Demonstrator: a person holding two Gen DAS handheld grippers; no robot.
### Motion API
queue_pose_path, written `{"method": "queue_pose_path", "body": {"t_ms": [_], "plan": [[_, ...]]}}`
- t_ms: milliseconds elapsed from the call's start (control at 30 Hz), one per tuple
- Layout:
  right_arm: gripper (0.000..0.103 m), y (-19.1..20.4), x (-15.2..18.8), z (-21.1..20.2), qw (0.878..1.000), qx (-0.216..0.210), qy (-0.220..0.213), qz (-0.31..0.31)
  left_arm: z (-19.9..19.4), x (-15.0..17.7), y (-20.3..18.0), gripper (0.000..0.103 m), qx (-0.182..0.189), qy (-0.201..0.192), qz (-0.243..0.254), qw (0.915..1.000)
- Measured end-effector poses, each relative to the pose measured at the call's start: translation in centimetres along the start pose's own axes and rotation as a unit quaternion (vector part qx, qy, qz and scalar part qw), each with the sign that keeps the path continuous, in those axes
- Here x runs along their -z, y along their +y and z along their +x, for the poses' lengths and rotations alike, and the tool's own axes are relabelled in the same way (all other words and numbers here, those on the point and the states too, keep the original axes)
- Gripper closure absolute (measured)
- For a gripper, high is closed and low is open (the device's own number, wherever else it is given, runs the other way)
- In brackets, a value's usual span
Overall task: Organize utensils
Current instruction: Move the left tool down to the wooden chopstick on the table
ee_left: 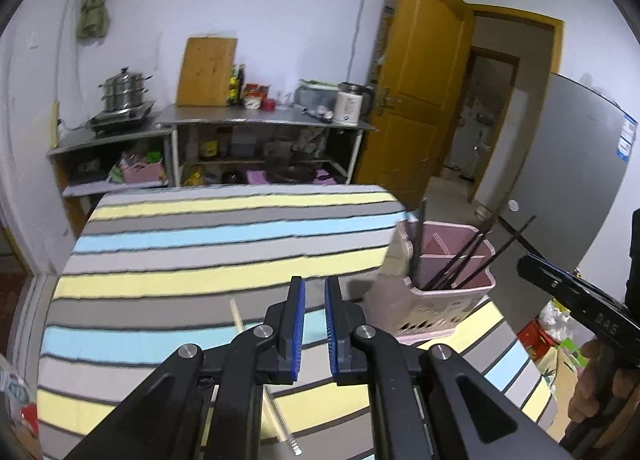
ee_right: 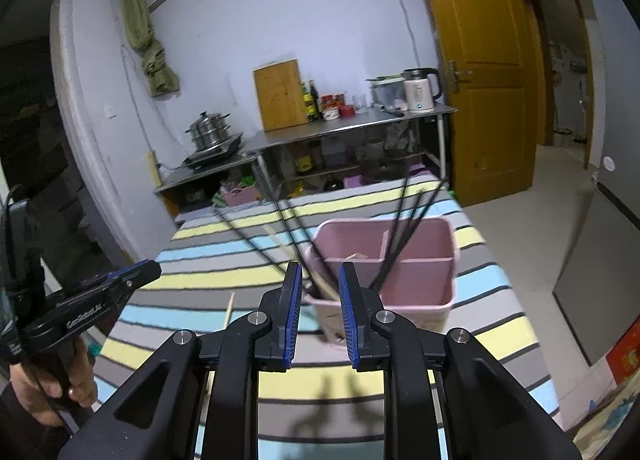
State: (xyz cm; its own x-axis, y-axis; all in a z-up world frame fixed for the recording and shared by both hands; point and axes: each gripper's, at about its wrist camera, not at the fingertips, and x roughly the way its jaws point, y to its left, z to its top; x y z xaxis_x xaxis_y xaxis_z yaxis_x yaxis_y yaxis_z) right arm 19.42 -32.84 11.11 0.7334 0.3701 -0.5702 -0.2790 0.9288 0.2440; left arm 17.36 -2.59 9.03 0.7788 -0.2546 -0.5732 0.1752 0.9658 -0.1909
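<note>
Just short of the pink holder (ee_right: 420, 280), the right gripper (ee_right: 320, 266) hangs with its blue pads apart and nothing between them; through the gap shows the holder's near left compartment, where a pale wooden chopstick (ee_right: 325, 284) leans. To the left of the holder, the left gripper (ee_left: 315, 280) is drawn in to a narrow slit and grips nothing, its tips over the striped cloth of the table (ee_left: 200, 227). A hand (ee_right: 52, 384) wraps that tool's handle, well left of the holder. On the cloth left of the holder lies a loose wooden chopstick (ee_left: 237, 316), partly hidden under the left gripper's body. The holder stands upright near the table's right edge, split into compartments by inner walls. Black chopsticks (ee_right: 400, 244) stand tilted in it, some leaning out over its far right side, others slanting left over its rim. Beyond the holder, against the far wall, a steel shelf unit (ee_right: 340, 127) carries a wooden cutting board (ee_right: 280, 95), a stacked steamer pot (ee_right: 208, 131) and a white kettle (ee_right: 418, 93). Right of those, behind the holder, a yellow door (ee_right: 480, 59) stands open.
</note>
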Motion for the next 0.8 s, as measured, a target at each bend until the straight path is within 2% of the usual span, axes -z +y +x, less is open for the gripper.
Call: {"method": "queue_pose_path", "body": {"t_ms": [233, 400, 800], "plan": [[0.083, 2.2, 1.7, 1.4, 0.999, -0.026, 0.025, -0.016, 0.6, 1.9, 2.8, 0.094, -0.019, 0.021, -0.023, 0.9993], [0.083, 3.4, 2.8, 2.8, 0.998, -0.039, 0.044, -0.022, 2.1, 3.4, 3.5, 0.094, -0.031, 0.042, -0.030, 0.9982], [0.083, 5.1, 5.6, 7.5, 0.992, -0.057, 0.103, -0.035, 8.8, 6.8, 6.1, 0.094, -0.052, 0.110, -0.051, 0.9912]]}}
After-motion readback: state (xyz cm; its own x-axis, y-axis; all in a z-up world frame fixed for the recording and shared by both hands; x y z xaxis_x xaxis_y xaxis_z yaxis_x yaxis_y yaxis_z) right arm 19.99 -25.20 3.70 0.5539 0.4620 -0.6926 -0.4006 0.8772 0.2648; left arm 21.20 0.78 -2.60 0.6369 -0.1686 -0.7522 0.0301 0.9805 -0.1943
